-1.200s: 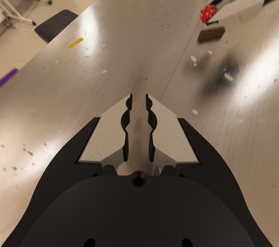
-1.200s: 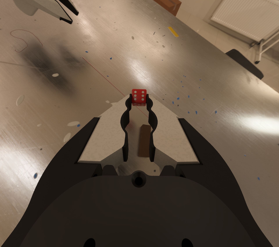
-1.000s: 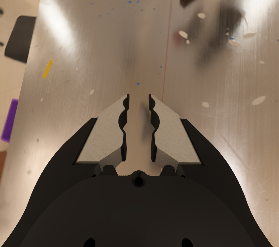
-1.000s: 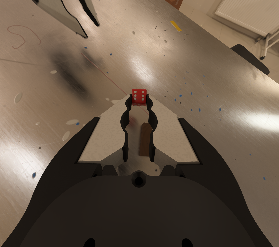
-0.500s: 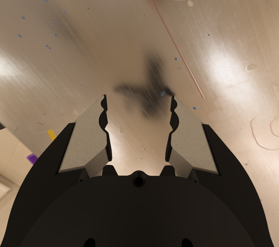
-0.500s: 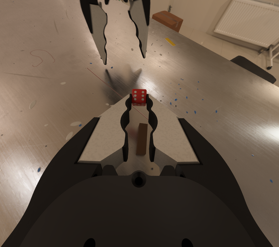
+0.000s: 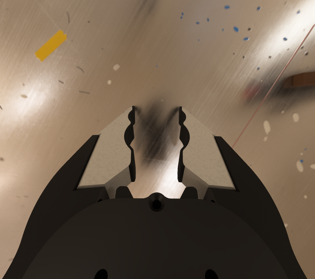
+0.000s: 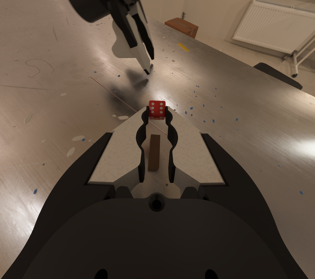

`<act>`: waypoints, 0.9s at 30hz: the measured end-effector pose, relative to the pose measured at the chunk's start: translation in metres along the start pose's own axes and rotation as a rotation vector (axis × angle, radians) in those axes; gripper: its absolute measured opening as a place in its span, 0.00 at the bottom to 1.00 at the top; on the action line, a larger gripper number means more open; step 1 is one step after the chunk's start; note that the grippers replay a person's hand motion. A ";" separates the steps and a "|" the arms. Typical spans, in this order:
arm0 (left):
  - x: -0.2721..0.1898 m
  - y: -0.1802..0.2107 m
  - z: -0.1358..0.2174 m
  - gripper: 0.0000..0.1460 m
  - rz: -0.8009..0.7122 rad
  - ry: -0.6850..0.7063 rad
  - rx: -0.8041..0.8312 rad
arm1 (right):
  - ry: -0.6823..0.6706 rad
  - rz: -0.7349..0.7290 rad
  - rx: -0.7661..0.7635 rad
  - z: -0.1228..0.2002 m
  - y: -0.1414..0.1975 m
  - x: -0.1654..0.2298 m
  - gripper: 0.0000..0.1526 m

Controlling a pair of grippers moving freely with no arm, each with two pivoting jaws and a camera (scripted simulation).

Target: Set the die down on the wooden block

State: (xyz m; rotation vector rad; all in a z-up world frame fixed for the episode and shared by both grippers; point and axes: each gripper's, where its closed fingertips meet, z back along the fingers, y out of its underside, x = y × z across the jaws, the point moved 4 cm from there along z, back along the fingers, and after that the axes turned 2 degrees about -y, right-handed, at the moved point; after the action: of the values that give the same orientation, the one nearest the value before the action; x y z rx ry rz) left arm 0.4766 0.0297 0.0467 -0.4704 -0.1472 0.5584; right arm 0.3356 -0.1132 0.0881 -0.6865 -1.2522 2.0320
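In the right wrist view my right gripper (image 8: 157, 109) is shut on the red die (image 8: 157, 108), held at its fingertips above the metal table (image 8: 238, 126). The brown wooden block (image 8: 154, 152) lies on the table below, seen between the fingers and nearer than the die. My left gripper (image 7: 156, 109) is open and empty, its tips close to the table. It also shows in the right wrist view (image 8: 149, 64), beyond the die. One end of the wooden block (image 7: 303, 80) shows at the right edge of the left wrist view.
A yellow tape strip (image 7: 50, 45) is stuck on the table, also seen in the right wrist view (image 8: 182, 47). A thin red line (image 7: 272, 88) crosses the table. A brown cardboard box (image 8: 182, 29), a black seat (image 8: 279, 75) and a radiator (image 8: 272, 30) lie beyond the table edge.
My left gripper has swung round, dropped close to the table and narrowed a little after opening wide. My right gripper has kept its hold on the die above the block.
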 end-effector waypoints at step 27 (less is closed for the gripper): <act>0.011 0.026 0.010 0.47 0.131 -0.098 -0.132 | 0.003 -0.112 0.006 0.008 0.010 -0.004 0.12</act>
State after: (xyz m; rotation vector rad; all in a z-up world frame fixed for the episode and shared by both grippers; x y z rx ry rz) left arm 0.4702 0.0591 0.0436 -0.5846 -0.2492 0.7031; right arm 0.3299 -0.1237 0.0823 -0.6022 -1.2543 1.9420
